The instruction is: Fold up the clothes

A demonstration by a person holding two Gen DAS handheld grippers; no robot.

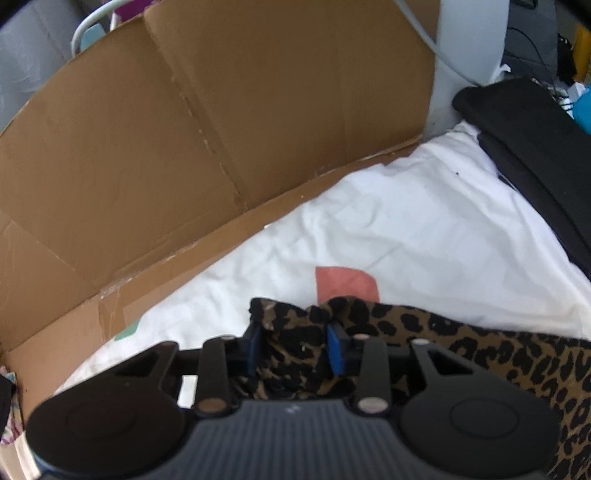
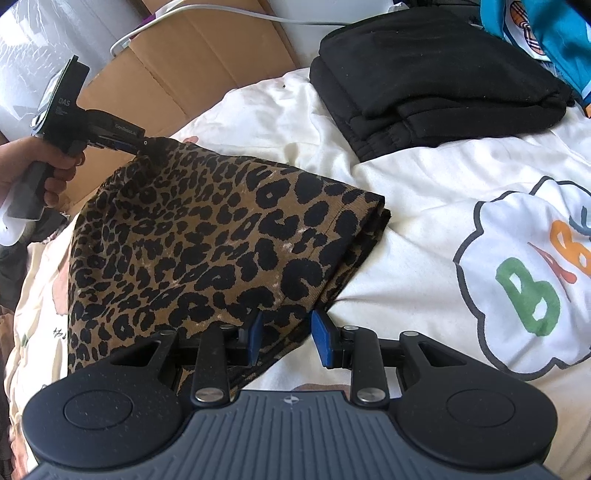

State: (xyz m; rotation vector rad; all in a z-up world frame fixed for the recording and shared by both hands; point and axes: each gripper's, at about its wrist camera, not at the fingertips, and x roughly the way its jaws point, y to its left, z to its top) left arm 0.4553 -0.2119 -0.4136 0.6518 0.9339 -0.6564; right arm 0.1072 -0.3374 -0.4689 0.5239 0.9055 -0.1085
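A leopard-print garment lies partly folded on a white printed bedsheet. In the right wrist view a person's hand holds my left gripper, which pinches the garment's far left corner and lifts it off the sheet. The left wrist view shows that same gripper shut on a bunch of the leopard cloth between its blue pads. My right gripper stands open at the garment's near edge. The cloth's hem lies by the left pad, and white sheet shows beside the right pad.
A stack of folded black clothes sits at the back right on the sheet, also seen as the black stack. A blue printed garment lies behind it. A flattened cardboard sheet stands along the far left edge.
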